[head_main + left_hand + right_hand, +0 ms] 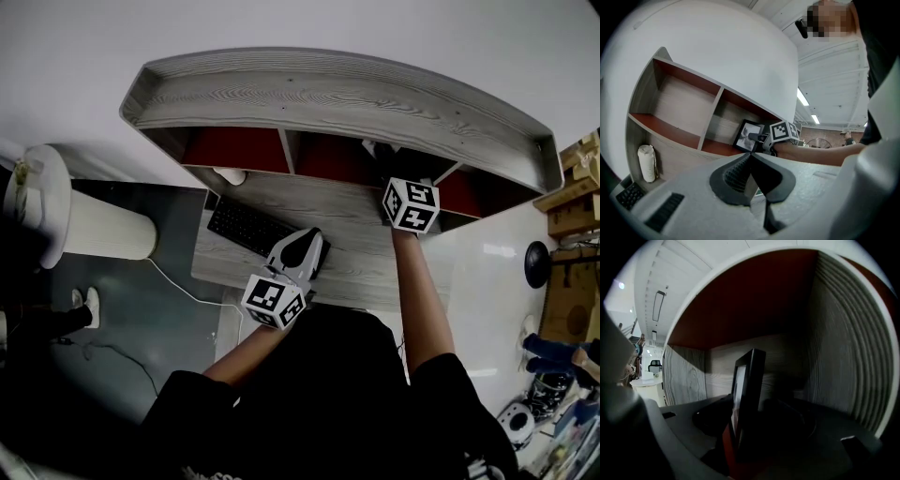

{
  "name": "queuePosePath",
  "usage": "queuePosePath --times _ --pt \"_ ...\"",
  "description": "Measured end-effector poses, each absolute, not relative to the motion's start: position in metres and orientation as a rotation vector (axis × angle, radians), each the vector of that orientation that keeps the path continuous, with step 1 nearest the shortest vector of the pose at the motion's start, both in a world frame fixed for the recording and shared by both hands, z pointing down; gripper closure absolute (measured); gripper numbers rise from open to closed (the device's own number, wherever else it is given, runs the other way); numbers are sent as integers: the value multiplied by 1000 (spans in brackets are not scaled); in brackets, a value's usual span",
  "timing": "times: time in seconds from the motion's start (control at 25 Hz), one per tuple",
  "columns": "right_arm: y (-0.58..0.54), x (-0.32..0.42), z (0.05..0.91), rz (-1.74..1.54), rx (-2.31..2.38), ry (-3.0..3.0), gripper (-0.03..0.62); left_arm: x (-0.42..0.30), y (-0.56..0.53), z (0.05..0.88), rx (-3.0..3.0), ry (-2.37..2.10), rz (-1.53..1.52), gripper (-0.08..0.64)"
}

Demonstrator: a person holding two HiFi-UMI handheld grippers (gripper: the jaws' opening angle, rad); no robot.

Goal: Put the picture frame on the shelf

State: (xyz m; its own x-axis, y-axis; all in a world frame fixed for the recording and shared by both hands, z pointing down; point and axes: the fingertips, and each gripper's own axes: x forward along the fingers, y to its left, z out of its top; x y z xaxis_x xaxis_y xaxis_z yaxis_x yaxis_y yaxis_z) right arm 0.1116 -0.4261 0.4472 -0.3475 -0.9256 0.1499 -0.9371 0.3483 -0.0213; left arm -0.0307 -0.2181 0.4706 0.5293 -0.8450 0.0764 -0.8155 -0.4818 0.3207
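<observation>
Keyboard (246, 225) on desk (361, 267), white roll (647, 162) under shelf (328, 94)

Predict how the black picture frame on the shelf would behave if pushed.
The picture frame looks rigid, so probably stiff. It stands upright on a narrow edge in the shelf, so a push would likely tip it.

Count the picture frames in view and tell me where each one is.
1. The picture frame stands in the shelf's middle compartment, between the right gripper's open jaws. Part of the shelf is hidden, so more may exist.
</observation>
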Motion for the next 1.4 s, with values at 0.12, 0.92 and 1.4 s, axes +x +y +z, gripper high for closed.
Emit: queuePosePath --times 0.12,0.92,1.4 --pt "-417 114 441 108 1758 -2520 353 -30 -219 472 2450 -1380 -135 543" --pt "-421 126 436 41 1874 -2399 489 -20 -217 473 2463 -1364 -132 543" --pt "-452 125 438 234 1846 -2502 489 -29 -212 471 2451 -1400 -143 543"
